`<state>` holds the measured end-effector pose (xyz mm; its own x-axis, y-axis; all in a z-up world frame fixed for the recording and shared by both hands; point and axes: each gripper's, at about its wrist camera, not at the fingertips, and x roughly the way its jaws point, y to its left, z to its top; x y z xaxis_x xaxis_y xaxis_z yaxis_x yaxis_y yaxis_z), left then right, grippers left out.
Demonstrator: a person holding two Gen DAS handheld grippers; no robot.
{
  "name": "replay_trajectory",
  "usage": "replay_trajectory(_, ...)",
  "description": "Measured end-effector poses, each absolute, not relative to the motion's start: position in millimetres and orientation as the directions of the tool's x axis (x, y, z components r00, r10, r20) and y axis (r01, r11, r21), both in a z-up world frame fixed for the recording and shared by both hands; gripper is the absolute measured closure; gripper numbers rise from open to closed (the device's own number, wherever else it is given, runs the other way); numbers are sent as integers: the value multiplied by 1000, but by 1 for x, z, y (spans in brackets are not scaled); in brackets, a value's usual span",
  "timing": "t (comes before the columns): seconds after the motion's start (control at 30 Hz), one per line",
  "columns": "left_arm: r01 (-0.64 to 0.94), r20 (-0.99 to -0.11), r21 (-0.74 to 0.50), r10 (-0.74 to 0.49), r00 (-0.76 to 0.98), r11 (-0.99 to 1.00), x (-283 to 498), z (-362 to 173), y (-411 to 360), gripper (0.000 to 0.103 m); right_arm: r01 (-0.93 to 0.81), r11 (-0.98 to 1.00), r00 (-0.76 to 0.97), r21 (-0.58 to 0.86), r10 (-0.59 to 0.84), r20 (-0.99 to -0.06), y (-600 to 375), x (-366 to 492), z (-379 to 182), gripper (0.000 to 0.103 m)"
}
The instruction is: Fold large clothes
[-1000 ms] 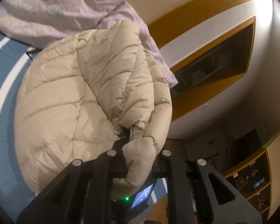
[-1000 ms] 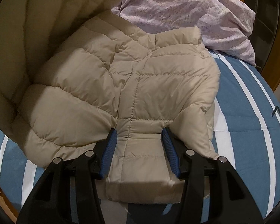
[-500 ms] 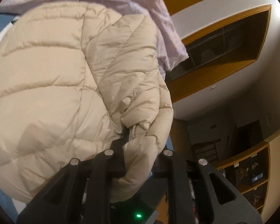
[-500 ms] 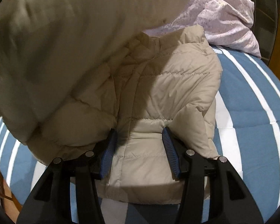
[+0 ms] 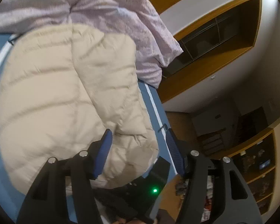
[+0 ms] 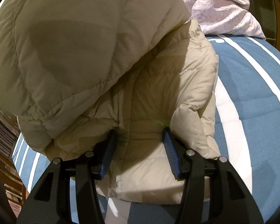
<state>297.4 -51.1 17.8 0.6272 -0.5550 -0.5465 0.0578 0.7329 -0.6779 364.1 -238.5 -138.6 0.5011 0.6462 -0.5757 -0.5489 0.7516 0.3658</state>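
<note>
A: Open room along the edges?

B: Plenty to the right of the jacket (image 6: 177, 85) in the right wrist view: bare blue-and-white striped bedspread (image 6: 255, 85) out to the far edge. In the left wrist view, only a narrow strip of bedspread (image 5: 155, 108) between jacket (image 5: 65, 97) and bed edge, then wooden floor (image 5: 179, 123) below.

A: And the surroundings?

B: Rumpled lilac bedding (image 5: 121, 15) touching the jacket's far end. Beyond the bed, white wall with a wood-framed recess (image 5: 220, 28) and open shelves (image 5: 259, 160) (contents too dim to name).

A: Jacket against the fingers?

B: Lying puffy on the bed, one part doubled over the rest. Left gripper (image 5: 138, 149) spread wide, gripping nothing, a rounded jacket end lying between the blue pads (image 5: 104, 149). Right gripper (image 6: 138, 147) likewise spread, straddling a narrow panel at the near hem, pads (image 6: 169, 149) just beside the fabric, not pinching.
</note>
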Motion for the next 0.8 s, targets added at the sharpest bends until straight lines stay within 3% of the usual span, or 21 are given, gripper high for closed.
replay_trajectory(0.57,-198,-672,-400,-140,727,895,306,15,27,43,-546,751,503,372,649,-571,-240,365,-138,49)
replay_trajectory(0.8,-197,-703,-396,-158,693,897,316,-16,28,43,-545,752,505,370,647,-572,-239,364,-139,49)
